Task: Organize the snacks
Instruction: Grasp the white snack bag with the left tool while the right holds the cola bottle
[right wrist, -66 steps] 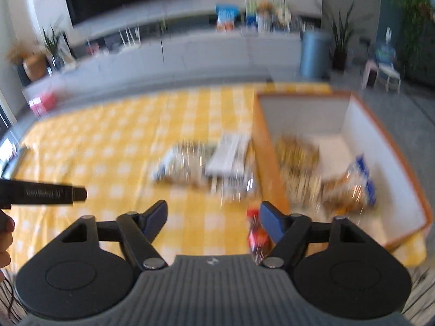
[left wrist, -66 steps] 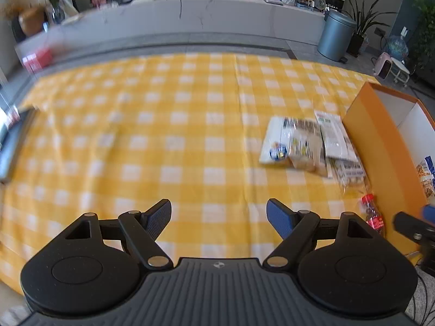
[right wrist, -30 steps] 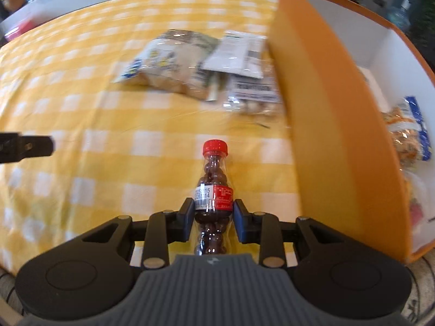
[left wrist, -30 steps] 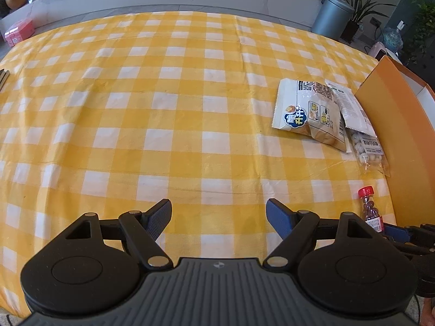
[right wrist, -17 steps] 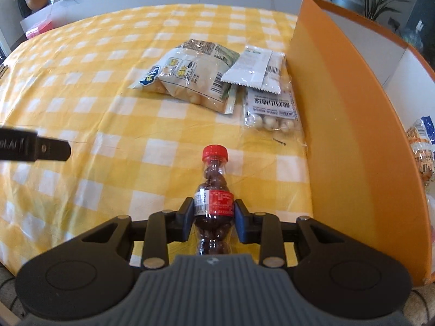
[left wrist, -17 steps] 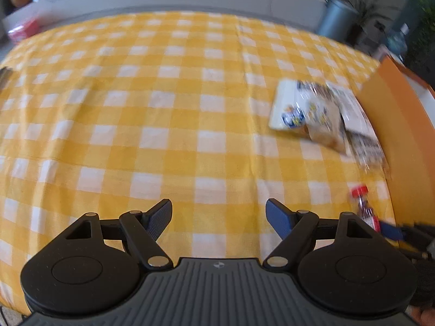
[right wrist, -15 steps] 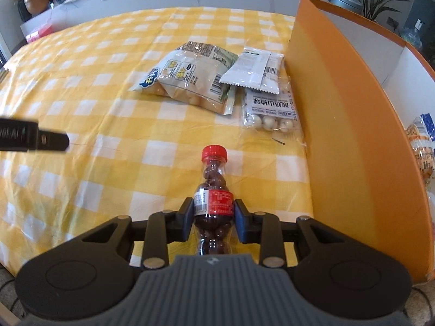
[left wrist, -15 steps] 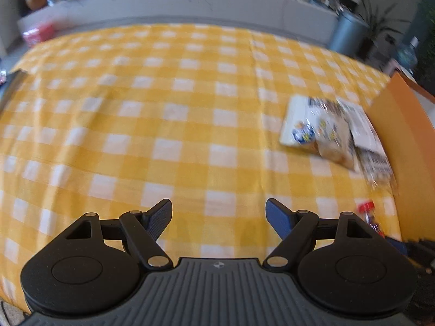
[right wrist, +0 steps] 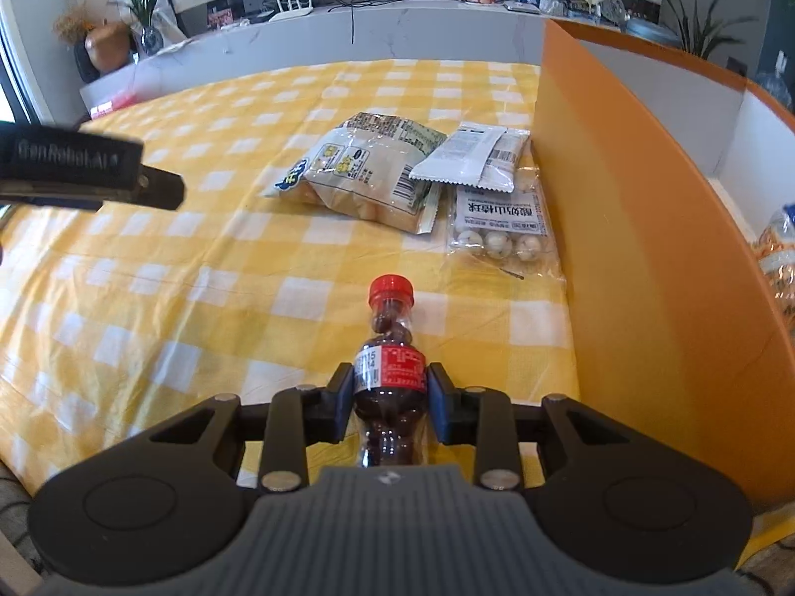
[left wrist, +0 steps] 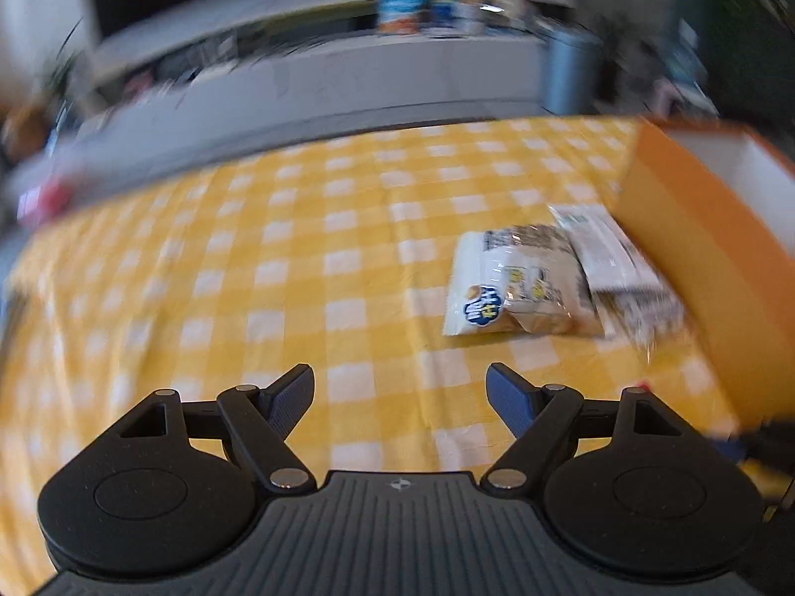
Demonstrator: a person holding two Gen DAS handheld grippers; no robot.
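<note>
On the tablecloth (right wrist: 208, 268) my bottle (right wrist: 390, 372) lies before me, cap pointing away. Behind it lie three snack bags (right wrist: 357, 174) – two overlapping the third – just left of the box (right wrist: 641, 258). More snacks (right wrist: 777, 258) are in the box.

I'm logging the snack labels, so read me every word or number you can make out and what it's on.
"GenRobot.AI": on the left gripper.
Bottle, red label: print too small to read.
Clear pouch of white balls: Chinese label, too small to read surely.
Big snack bag and white packet: unreadable.
</note>
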